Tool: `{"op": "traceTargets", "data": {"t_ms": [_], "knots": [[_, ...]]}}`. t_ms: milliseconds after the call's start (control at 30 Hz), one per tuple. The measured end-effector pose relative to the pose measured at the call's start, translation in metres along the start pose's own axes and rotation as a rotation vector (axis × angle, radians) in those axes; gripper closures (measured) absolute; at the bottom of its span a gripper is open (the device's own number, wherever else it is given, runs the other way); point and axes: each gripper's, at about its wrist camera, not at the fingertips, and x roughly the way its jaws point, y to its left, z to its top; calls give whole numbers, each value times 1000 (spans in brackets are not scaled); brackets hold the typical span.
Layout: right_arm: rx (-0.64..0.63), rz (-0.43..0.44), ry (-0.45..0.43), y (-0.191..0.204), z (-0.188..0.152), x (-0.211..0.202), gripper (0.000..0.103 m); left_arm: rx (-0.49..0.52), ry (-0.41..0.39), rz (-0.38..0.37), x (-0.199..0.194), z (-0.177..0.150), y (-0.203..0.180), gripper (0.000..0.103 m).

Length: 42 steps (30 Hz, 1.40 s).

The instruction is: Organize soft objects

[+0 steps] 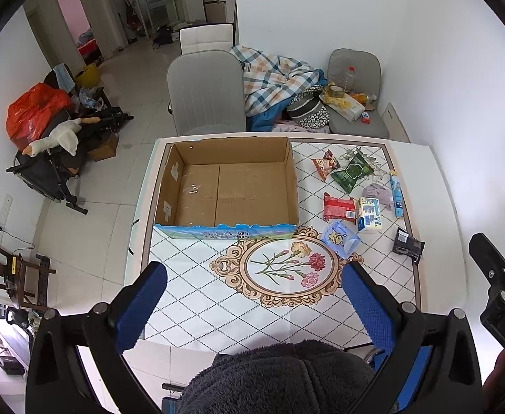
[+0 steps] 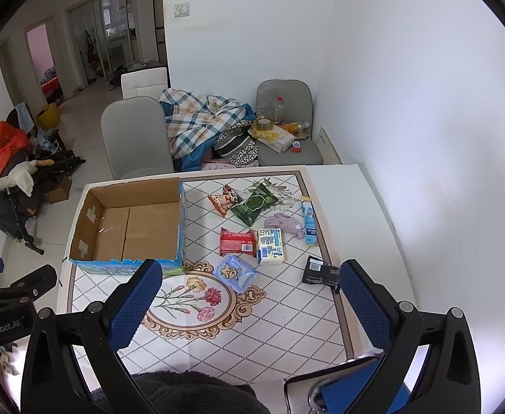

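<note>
An empty cardboard box (image 1: 169,189) (image 2: 90,217) sits open on the table's far left. Right of it lie soft packets: a red snack bag (image 1: 326,164) (image 2: 223,201), a green wipes pack (image 1: 352,172) (image 2: 254,205), a red pack (image 1: 338,207) (image 2: 236,241), a white tissue pack (image 1: 369,214) (image 2: 270,250), a blue pouch (image 1: 340,238) (image 2: 235,273), a lilac cloth (image 1: 378,194) (image 2: 285,224), a blue tube (image 1: 396,193) (image 2: 310,222) and a black packet (image 1: 407,244) (image 2: 319,272). My left gripper (image 1: 254,279) hangs open above the near table, holding nothing. So does my right gripper (image 2: 250,281), open and well short of the packets.
The tiled table (image 1: 218,296) has a flower medallion (image 2: 190,300) near its front. Grey chairs (image 1: 205,93), a checked quilt (image 1: 273,79) and a cluttered seat (image 2: 286,138) stand behind it. A white wall (image 2: 424,138) runs along the right. Dark fleece (image 1: 280,379) covers the bottom edge.
</note>
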Motion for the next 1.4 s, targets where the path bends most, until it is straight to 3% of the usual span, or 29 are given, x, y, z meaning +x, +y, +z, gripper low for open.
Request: {"op": "traceTargets", "data": {"t_ms": [467, 1400], "knots": [[0, 6, -29, 0, 1, -8, 0, -7, -44, 3, -11, -2, 2, 0], [15, 2, -61, -3, -5, -21, 0, -10, -56, -3, -17, -2, -3, 0]]}}
